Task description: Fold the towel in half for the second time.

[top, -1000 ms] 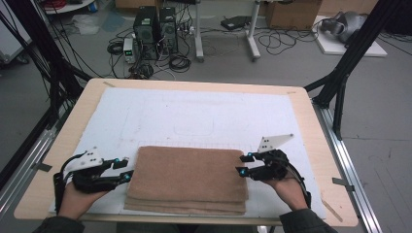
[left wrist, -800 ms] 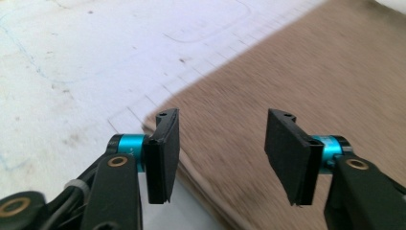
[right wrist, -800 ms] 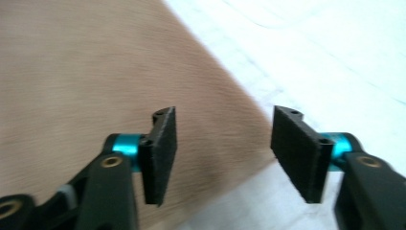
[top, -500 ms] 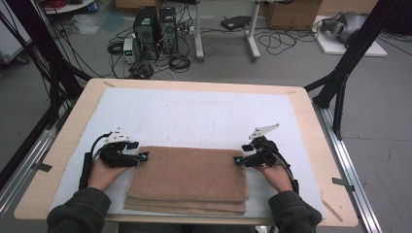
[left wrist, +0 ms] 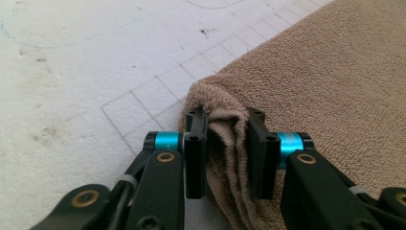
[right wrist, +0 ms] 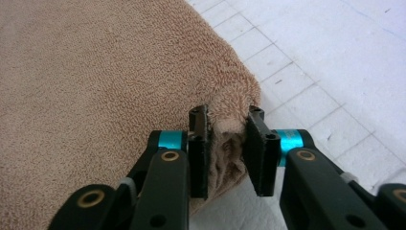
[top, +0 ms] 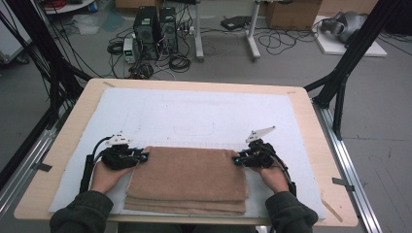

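A folded brown towel (top: 189, 178) lies on the white foam mat near the table's front edge. My left gripper (top: 141, 156) is at its far left corner and its jaws have just been closing; the bunched towel corner (left wrist: 225, 139) is pinched between the pads. At the far right corner my right gripper (top: 238, 159) has also just been closing, and the towel's folded layers (right wrist: 227, 143) are squeezed between its black pads. Both hands rest low on the mat, one on each side of the towel.
The white mat (top: 204, 116) with a faint drawn grid covers the wooden table (top: 311, 121). Black frame posts (top: 340, 82) stand at the table's sides. Computers and cables (top: 155, 29) sit on the floor beyond the far edge.
Both hands moved forward from the towel's near corners to its far corners and came down. The jaws went from wide to closed on the towel corners.
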### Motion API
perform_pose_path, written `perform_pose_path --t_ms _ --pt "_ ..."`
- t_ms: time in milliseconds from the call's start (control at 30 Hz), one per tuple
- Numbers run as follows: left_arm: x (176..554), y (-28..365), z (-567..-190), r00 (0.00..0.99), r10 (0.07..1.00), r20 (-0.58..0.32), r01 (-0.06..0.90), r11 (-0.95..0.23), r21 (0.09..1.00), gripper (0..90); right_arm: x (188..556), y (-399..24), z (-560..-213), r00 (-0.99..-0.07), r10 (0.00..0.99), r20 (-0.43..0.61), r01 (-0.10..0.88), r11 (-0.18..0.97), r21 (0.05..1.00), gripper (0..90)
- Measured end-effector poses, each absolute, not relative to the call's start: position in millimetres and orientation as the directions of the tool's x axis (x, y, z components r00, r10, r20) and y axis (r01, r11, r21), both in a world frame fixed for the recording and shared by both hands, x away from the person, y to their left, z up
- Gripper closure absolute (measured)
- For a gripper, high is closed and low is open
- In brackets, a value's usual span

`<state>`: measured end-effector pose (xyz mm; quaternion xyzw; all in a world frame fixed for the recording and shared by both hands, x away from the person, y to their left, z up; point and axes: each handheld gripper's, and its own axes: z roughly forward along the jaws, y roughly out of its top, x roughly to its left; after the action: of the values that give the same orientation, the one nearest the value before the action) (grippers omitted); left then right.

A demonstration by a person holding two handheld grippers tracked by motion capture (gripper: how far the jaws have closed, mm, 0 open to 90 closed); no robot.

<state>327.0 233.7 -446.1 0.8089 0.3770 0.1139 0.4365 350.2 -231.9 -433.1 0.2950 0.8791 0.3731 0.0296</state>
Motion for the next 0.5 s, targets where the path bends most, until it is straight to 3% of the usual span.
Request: perform_pose_path --t_ms 500 --pt "330.7 228.7 -432.4 0.627 0.77 -0.118 0.494 -0.276 0.825 76.8 355.1 -230.1 -412.0 -0.812 0.571 0.122 0.483 0.54 0.689 77.7"
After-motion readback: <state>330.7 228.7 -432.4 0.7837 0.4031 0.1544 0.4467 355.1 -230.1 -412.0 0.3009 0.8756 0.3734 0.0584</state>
